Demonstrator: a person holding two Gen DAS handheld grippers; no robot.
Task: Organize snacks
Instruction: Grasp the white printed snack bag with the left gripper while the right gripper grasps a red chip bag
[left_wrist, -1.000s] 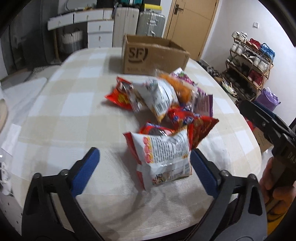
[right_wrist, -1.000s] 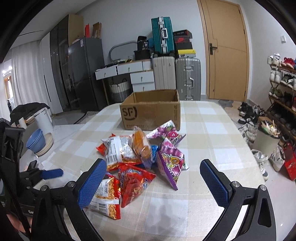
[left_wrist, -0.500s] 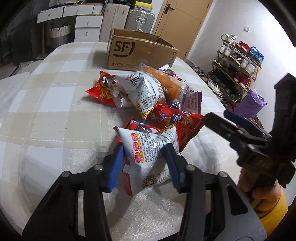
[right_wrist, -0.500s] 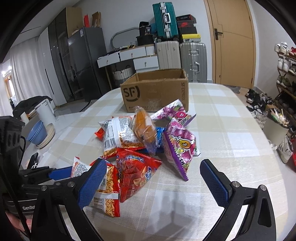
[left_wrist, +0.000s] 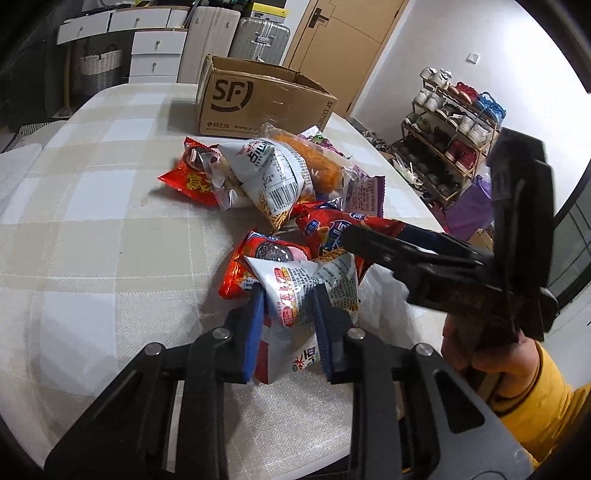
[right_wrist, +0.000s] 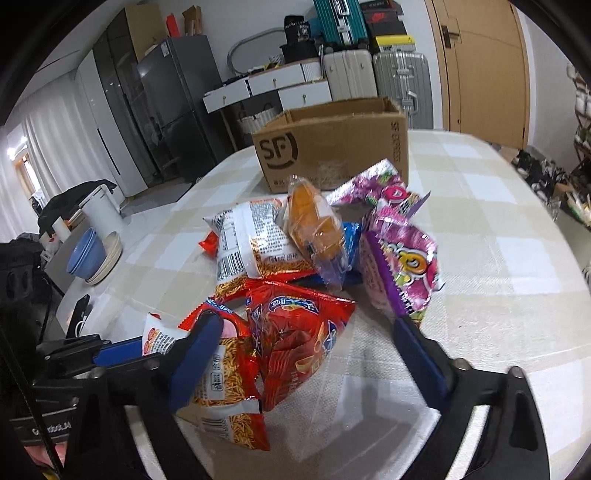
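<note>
Blue pads on my left gripper (left_wrist: 289, 325) are pinching the white-and-red noodle snack bag (left_wrist: 306, 291) at the near end of the pile; its jaws have just been closing, and the bag is now crumpling between them, its lower end sticking out toward me. That bag is lying partly on a red cookie packet (left_wrist: 266, 254) on the checked tablecloth (left_wrist: 92, 258). My right gripper (right_wrist: 306, 354) is standing spread wide over the red chip bag (right_wrist: 295, 343); its jaws have just been narrowing, but the pads are not pressing on anything. The left pad is hanging over the noodle snack bag's edge, the right pad is sitting just below the purple candy bag (right_wrist: 402, 266), and the chip bag is lying between them, apart from both. From the left wrist view I am seeing my right gripper reaching in from the side, its fingers pointing over the chip bag, with my hand (left_wrist: 480, 354) in a yellow sleeve (left_wrist: 539, 406) wrapping its handle. Further back, a white noodle bag (right_wrist: 251, 243), an orange clear-wrapped snack (right_wrist: 314, 229) and more purple packets are heaping together. Behind the heap, the open cardboard box (right_wrist: 332, 147) marked SF is sitting upright on the table, well apart from both grippers.
</note>
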